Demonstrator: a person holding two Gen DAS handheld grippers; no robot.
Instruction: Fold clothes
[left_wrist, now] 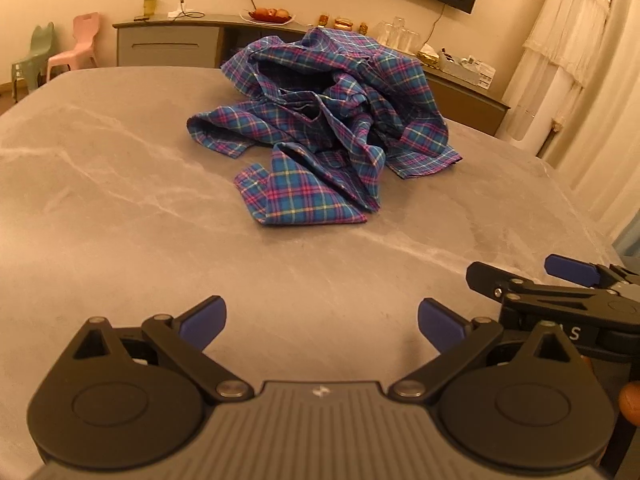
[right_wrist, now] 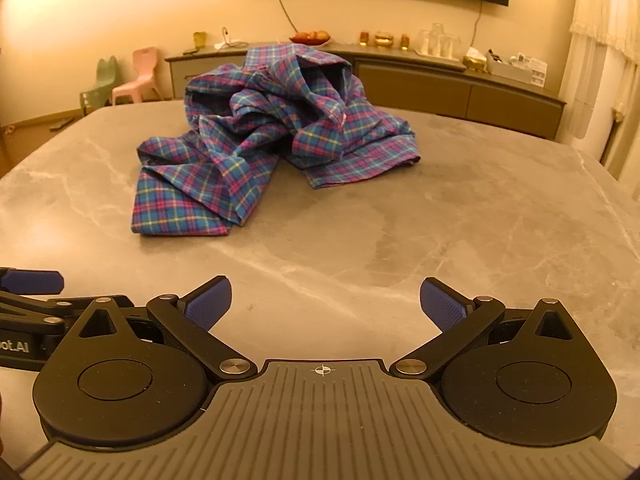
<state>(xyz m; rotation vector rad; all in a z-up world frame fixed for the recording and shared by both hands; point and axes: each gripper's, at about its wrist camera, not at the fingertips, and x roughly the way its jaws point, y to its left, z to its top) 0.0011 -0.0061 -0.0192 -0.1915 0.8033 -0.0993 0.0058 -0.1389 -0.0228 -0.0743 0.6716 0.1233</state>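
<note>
A blue, pink and yellow plaid shirt lies crumpled in a heap near the middle of the grey marble table; the right wrist view shows the same shirt left of centre. My left gripper hovers near the table's front edge, open, nothing between its blue pads. My right gripper is open and empty too, well short of the shirt. The two grippers sit side by side: the right one's fingers appear at the left view's right edge, the left one's fingers at the right view's left edge.
Behind the table runs a long low sideboard with a fruit plate, glasses and boxes. Two small plastic chairs stand at the far left. White curtains hang at the right. Bare marble lies between grippers and shirt.
</note>
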